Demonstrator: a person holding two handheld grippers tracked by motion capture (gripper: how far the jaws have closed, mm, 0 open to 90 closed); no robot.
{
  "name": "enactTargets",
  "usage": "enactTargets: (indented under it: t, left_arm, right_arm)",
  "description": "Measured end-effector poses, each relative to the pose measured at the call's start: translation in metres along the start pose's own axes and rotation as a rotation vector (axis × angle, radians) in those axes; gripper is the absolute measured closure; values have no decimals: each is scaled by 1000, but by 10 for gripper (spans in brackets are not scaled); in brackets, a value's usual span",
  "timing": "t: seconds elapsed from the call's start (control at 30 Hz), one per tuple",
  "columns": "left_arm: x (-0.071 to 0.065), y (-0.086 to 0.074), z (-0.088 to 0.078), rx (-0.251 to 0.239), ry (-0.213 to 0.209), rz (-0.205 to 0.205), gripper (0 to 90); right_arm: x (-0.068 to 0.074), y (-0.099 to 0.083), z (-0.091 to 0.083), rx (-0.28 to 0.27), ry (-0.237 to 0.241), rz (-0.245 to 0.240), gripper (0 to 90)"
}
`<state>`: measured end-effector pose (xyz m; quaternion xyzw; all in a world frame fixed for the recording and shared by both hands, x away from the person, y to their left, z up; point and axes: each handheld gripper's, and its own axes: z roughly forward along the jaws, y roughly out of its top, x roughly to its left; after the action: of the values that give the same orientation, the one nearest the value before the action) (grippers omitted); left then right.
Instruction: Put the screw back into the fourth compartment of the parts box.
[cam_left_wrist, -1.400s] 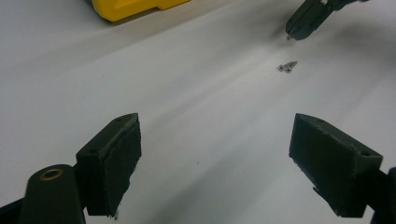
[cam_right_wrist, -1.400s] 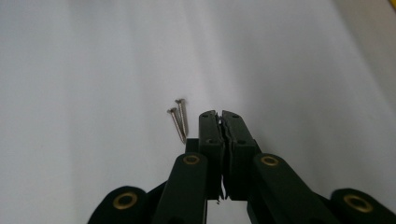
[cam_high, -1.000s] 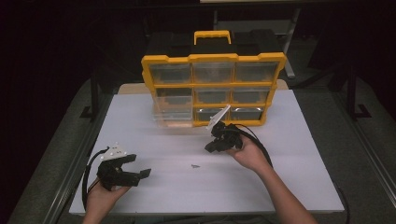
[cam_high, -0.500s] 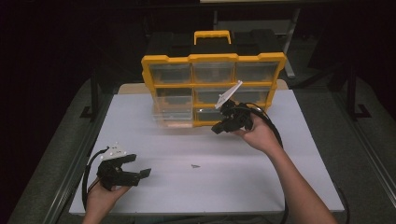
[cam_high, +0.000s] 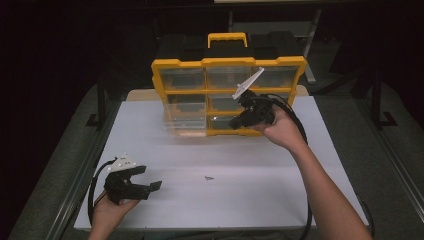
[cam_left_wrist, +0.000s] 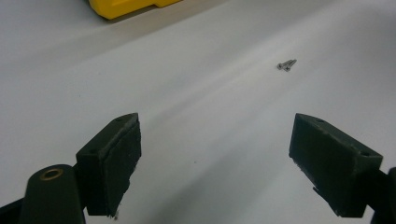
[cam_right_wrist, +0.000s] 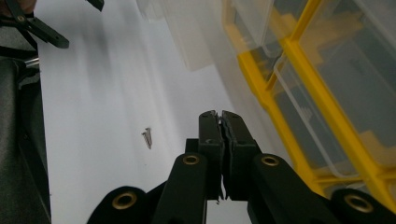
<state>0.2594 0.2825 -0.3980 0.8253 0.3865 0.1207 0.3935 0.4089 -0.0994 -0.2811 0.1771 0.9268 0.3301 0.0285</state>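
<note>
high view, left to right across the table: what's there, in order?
left gripper, jaws open, at the near left → two small screws on the white table → right gripper, jaws shut, raised in front of the yellow drawer organizer.

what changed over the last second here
The right gripper rose from the white table up in front of the yellow organizer, its jaws shut and empty. The left gripper stayed at the near left corner, jaws open. The two screws and the pulled-out clear drawer did not move.
</note>
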Motion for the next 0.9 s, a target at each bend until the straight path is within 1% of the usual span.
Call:
enactTargets:
  t: [0.1,0.27,0.3,0.37,0.5,0.53,0.57,0.63,0.67,0.7,0.9]
  left_arm:
    - [0,0,0,0,1,1,165]
    - [0,0,0,-7,1,-4,165]
    - [0,0,0,-7,2,-4,165]
    - [0,0,0,-6,1,-2,165]
    - [0,0,0,-6,-1,0,165]
    - [0,0,0,-7,-1,-3,165]
    - [0,0,0,-7,-1,-3,165]
    - [0,0,0,-6,-1,-6,165]
    - [0,0,0,-3,-2,-5,165]
    - [1,0,0,-2,-3,-2,165]
    - [0,0,0,3,-5,4,165]
  right_arm:
    - [1,8,-7,1,-9,-10,862]
    - [0,25,-20,-13,-23,-23,862]
    - [0,28,-22,-22,-18,-15,862]
    - [0,34,-25,-25,-21,-16,862]
    - [2,51,-28,-27,-14,-35,862]
    - [3,59,-27,-25,-18,-54,862]
    - [3,59,-27,-25,-18,-54,862]
    - [4,67,-27,-27,-16,-70,862]
    - [6,76,-25,-30,-12,-83,862]
    - [6,76,-25,-30,-12,-83,862]
    - [12,100,-13,-23,-1,-117,862]
